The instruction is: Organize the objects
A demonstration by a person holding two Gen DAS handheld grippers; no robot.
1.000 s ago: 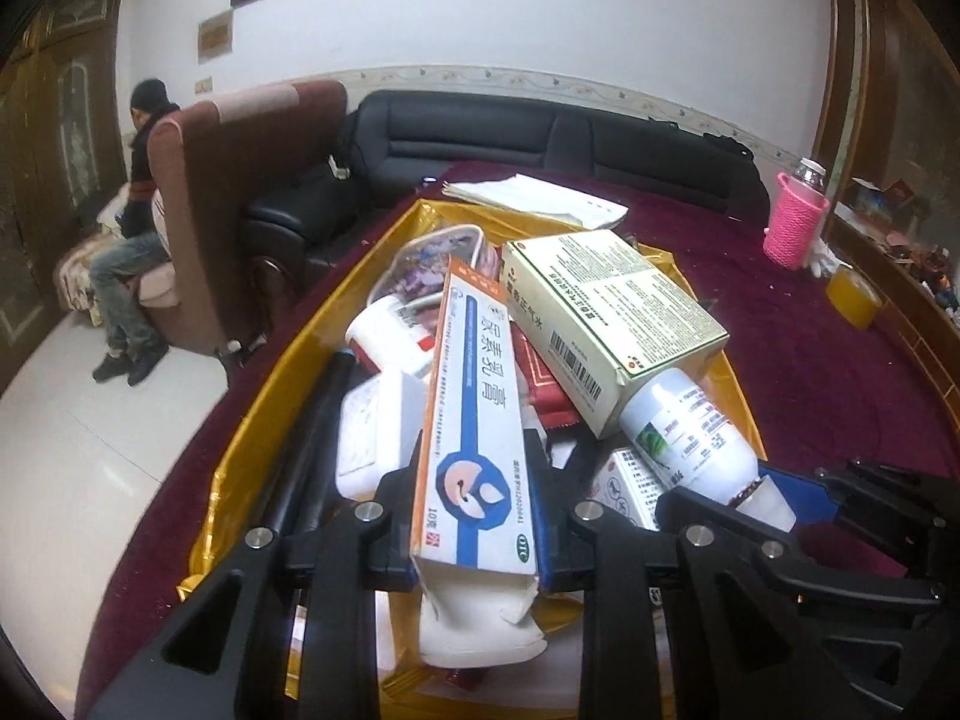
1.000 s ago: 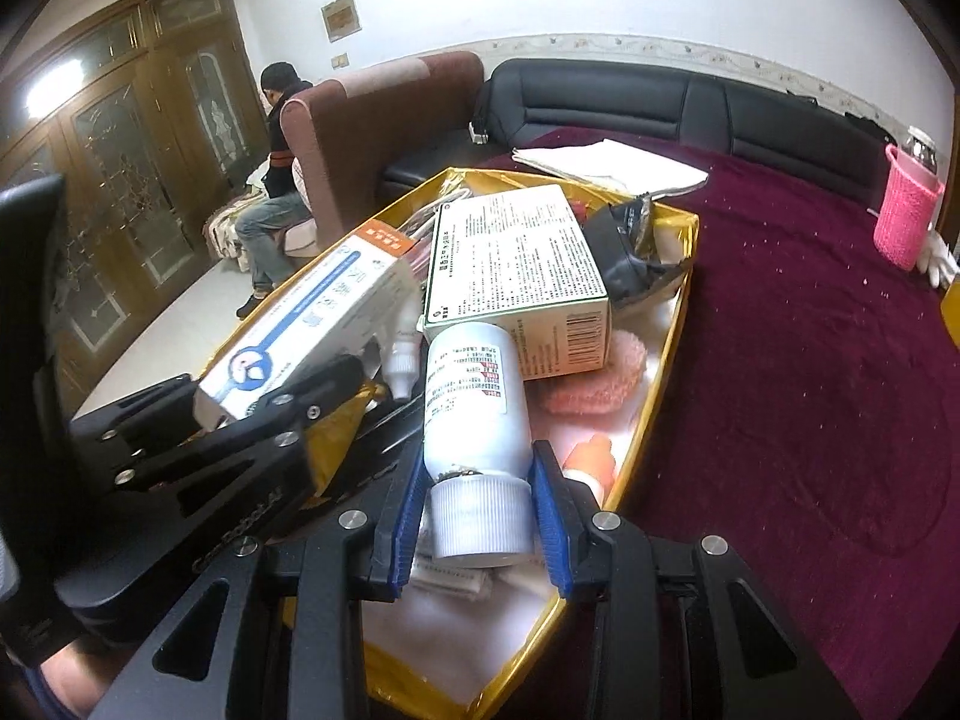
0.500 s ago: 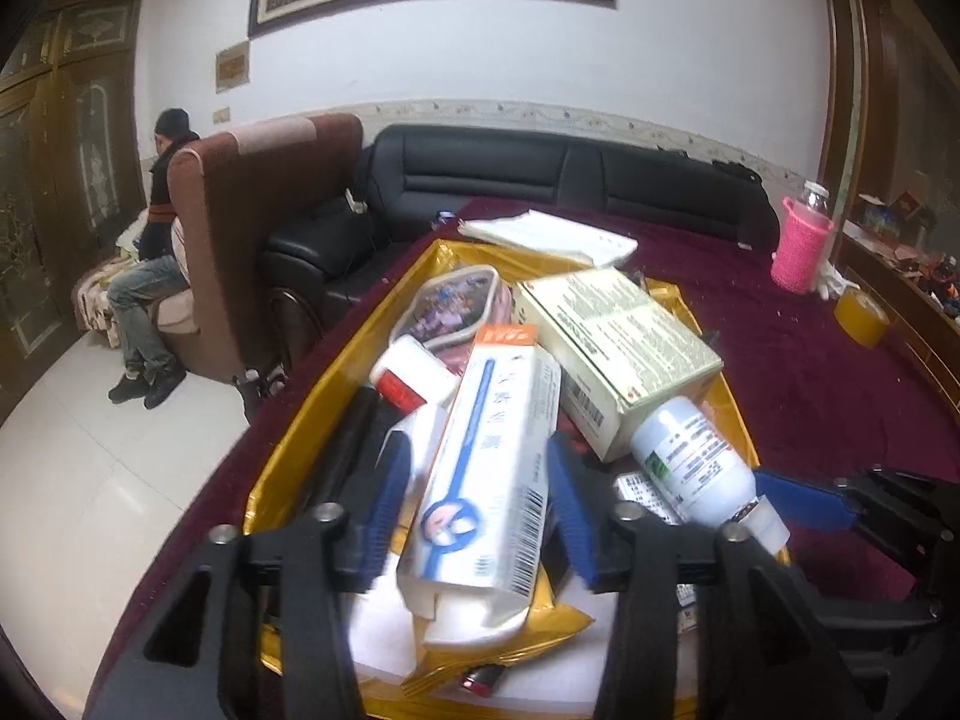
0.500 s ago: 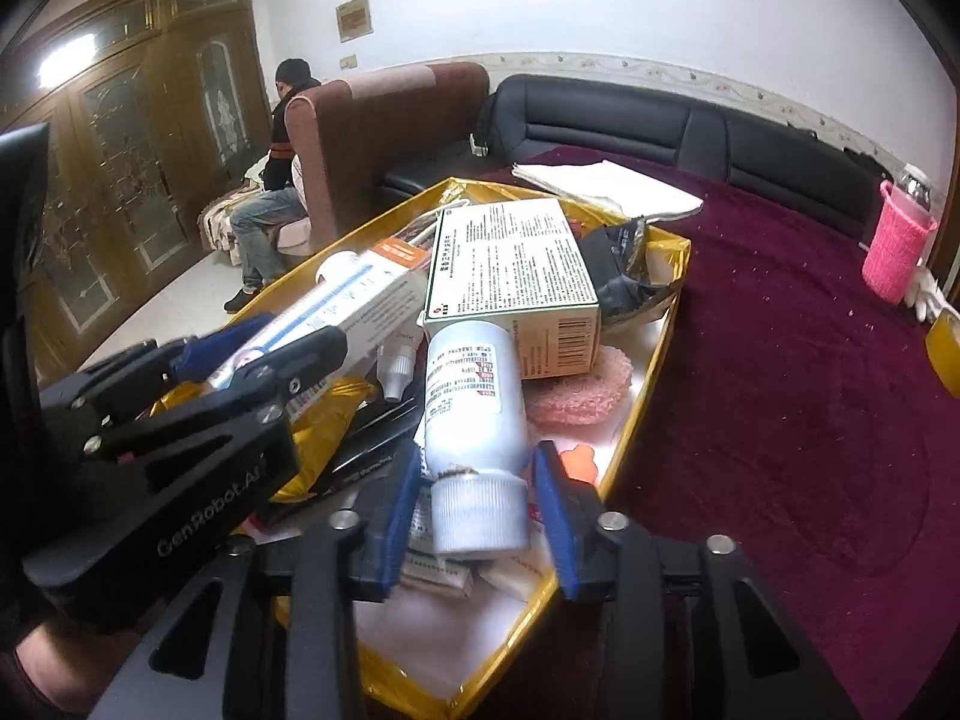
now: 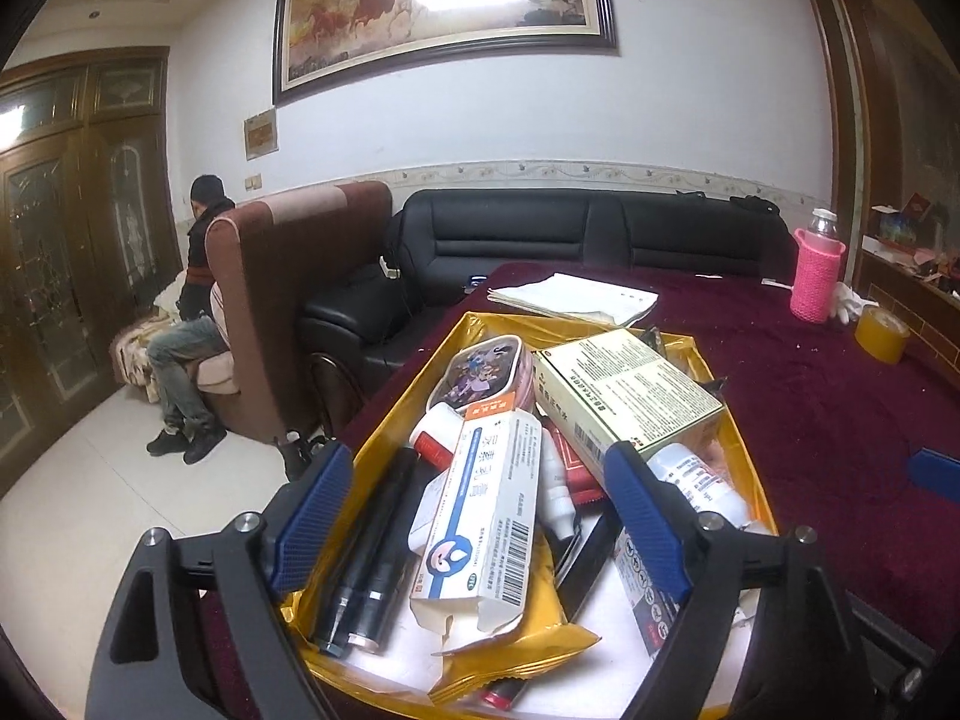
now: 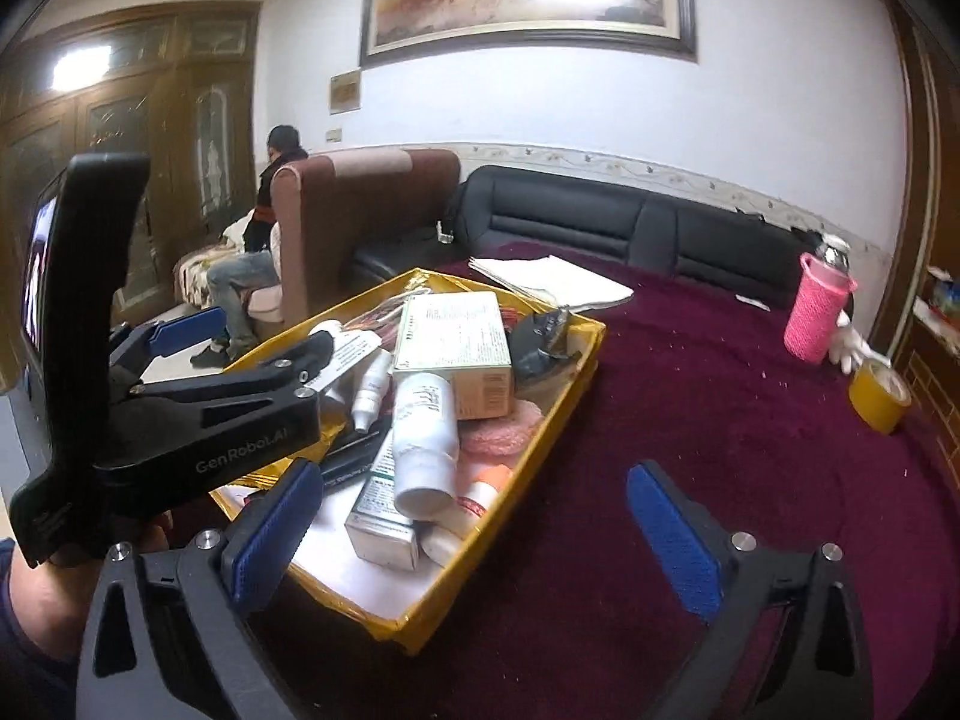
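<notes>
Both the left gripper [image 5: 480, 522] and the right gripper [image 6: 474, 528] have their jaws spread, holding nothing. The boxes and bottles lie heaped in the gold tray [image 6: 516, 492] at the surface's left edge, so the sorting looks nearly done. The red cloth [image 6: 720, 420] to the tray's right is open room.

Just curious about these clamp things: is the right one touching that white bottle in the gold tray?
Apart. In the right wrist view the right gripper is wide open, and the white bottle lies in the gold tray beyond its blue pads.
</notes>
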